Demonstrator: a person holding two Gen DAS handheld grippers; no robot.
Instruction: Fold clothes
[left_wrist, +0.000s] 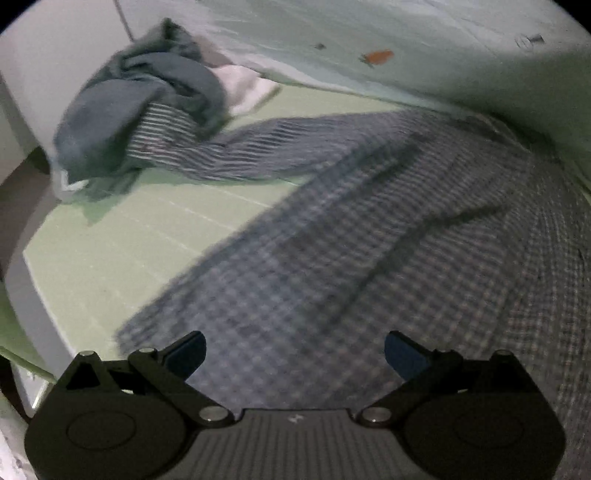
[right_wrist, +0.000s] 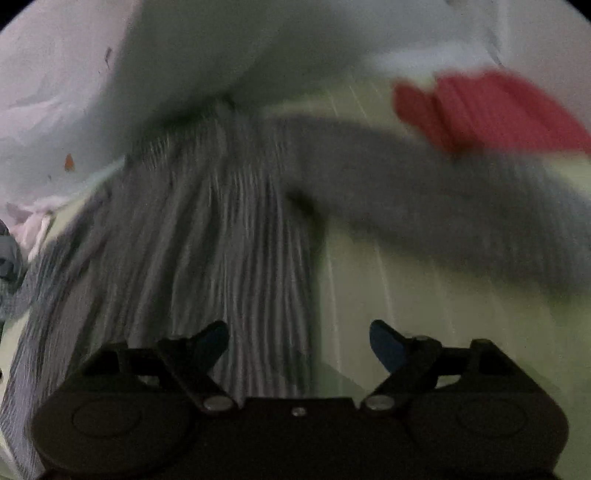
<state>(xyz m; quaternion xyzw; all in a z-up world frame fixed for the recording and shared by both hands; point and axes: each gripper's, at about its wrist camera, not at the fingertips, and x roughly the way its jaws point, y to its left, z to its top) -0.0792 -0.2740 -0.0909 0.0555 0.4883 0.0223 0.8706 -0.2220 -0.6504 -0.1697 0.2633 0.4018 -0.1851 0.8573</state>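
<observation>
Left wrist view: the left gripper (left_wrist: 294, 350) sits at the near edge with its two blue-tipped fingers (left_wrist: 188, 352) spread wide apart and nothing between them. Directly beneath and ahead of it lies a checked shirt (left_wrist: 332, 266), spread flat on a pale green bed sheet (left_wrist: 122, 240). One sleeve (left_wrist: 258, 151) of the shirt reaches away to the far left. At the end of that sleeve, in the far left, is a heap of clothes (left_wrist: 140, 110) made up of dark blue-grey fabric and a striped piece. Just right of the heap lies a pale pink cloth (left_wrist: 243, 86). Along the far side rises a light quilt (left_wrist: 406, 48) with a small orange print (left_wrist: 378, 56).

Right wrist view, heavily blurred: the right gripper (right_wrist: 299, 341) is at the near edge, its fingers (right_wrist: 386, 345) likewise held well apart and empty. The checked shirt (right_wrist: 207, 240) fills the left and centre, its right edge running just ahead of the gripper. A sleeve (right_wrist: 443, 199) stretches to the right across the green sheet (right_wrist: 424, 302). A red garment (right_wrist: 491, 110) lies at the far right, touching or overlapping that sleeve. The light quilt (right_wrist: 184, 55) stands behind.
</observation>
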